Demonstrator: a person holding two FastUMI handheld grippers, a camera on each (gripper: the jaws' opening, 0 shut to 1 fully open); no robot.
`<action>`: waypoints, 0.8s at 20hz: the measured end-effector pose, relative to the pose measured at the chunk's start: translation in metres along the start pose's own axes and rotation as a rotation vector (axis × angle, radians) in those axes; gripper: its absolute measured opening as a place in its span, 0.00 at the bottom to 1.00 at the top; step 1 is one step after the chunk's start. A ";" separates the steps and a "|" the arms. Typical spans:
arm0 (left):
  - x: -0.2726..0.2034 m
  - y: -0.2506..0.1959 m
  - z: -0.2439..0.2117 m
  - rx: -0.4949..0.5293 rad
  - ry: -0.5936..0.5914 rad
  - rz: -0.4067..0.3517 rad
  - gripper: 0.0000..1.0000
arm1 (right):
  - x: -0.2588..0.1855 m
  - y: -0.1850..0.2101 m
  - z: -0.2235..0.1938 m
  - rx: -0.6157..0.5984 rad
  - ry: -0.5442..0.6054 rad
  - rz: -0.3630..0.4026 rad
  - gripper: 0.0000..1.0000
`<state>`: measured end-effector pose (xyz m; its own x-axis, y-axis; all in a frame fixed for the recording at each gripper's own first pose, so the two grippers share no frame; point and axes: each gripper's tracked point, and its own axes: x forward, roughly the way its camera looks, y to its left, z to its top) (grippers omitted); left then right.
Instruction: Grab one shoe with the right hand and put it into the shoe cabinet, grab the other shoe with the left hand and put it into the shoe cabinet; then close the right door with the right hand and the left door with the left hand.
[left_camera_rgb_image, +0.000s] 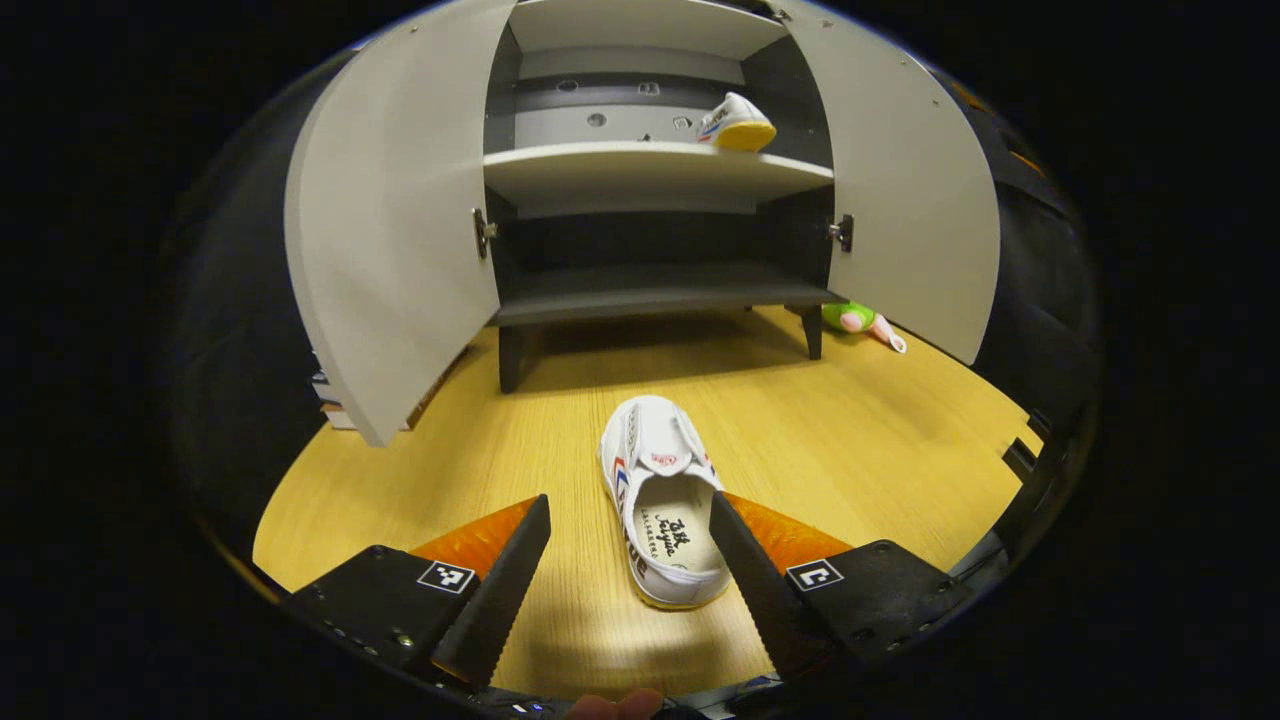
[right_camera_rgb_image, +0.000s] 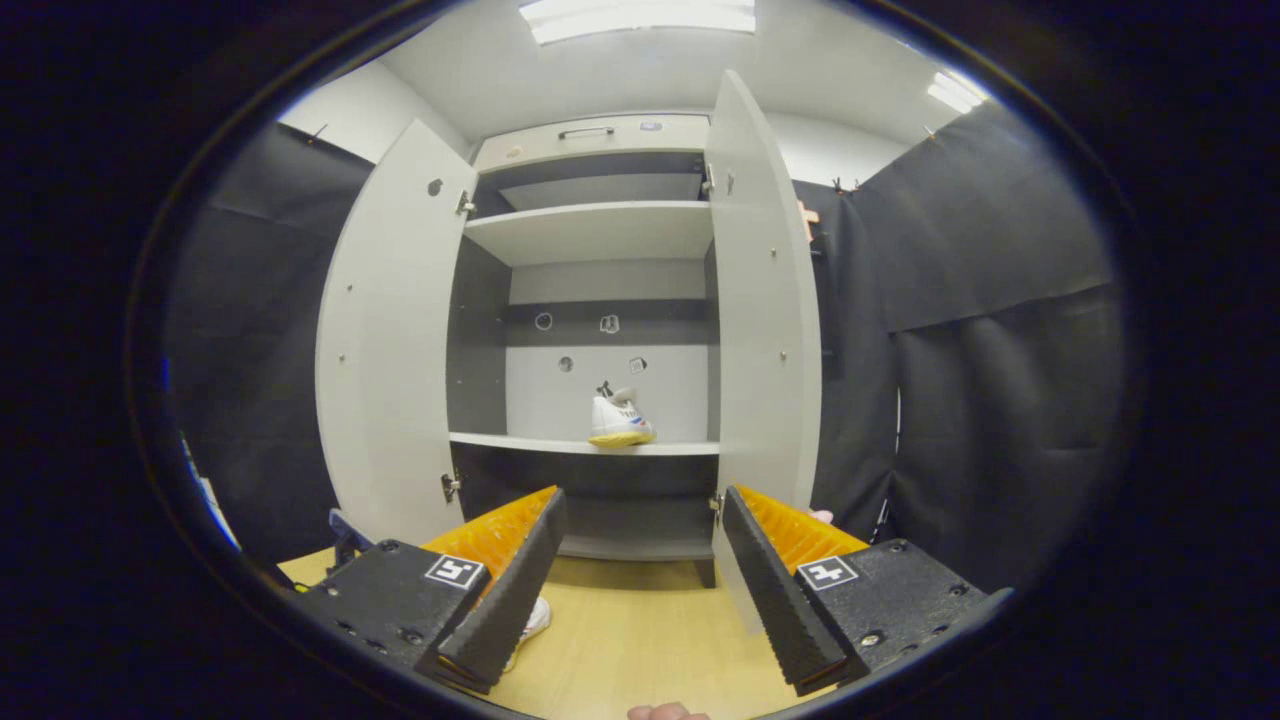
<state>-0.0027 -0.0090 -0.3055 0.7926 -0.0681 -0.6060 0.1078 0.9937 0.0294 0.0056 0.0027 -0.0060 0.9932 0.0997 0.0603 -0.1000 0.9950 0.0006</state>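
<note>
One white canvas sneaker with a yellow sole (left_camera_rgb_image: 736, 124) already sits on the pale middle shelf (left_camera_rgb_image: 640, 165) of the tall grey-and-white shoe cabinet (right_camera_rgb_image: 600, 235), towards its right side, so the right hand's share of the loading looks done. The second white canvas sneaker with red and blue side stripes (left_camera_rgb_image: 661, 510) lies on the light wooden table (left_camera_rgb_image: 850, 440) in front of the cabinet, toe pointing at it. The left tool (left_camera_rgb_image: 630, 525) hangs over this shoe's heel end with its jaws spread wide, straddling the shoe and holding nothing — the grab is not yet made. The right tool (right_camera_rgb_image: 645, 520) is likewise wide open and empty, facing the cabinet. Both the white left door (left_camera_rgb_image: 385, 230) and the white right door (left_camera_rgb_image: 910, 200) stand fully open — left to do: lift the second shoe, shelve it, then swing each door shut.
</note>
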 end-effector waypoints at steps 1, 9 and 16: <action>0.007 0.002 -0.008 -0.018 0.034 0.002 0.98 | 0.000 -0.002 -0.002 -0.004 0.003 -0.005 0.99; 0.066 0.016 -0.013 -0.047 0.094 0.013 0.98 | 0.009 -0.009 -0.006 -0.006 0.020 -0.028 0.99; 0.103 0.019 0.004 -0.069 0.020 -0.028 0.96 | 0.025 -0.005 -0.008 -0.014 0.025 -0.029 0.99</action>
<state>0.0833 0.0024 -0.3644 0.7777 -0.0950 -0.6214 0.0878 0.9952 -0.0421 0.0314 0.0003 -0.0125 0.9969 0.0709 0.0351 -0.0705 0.9974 -0.0120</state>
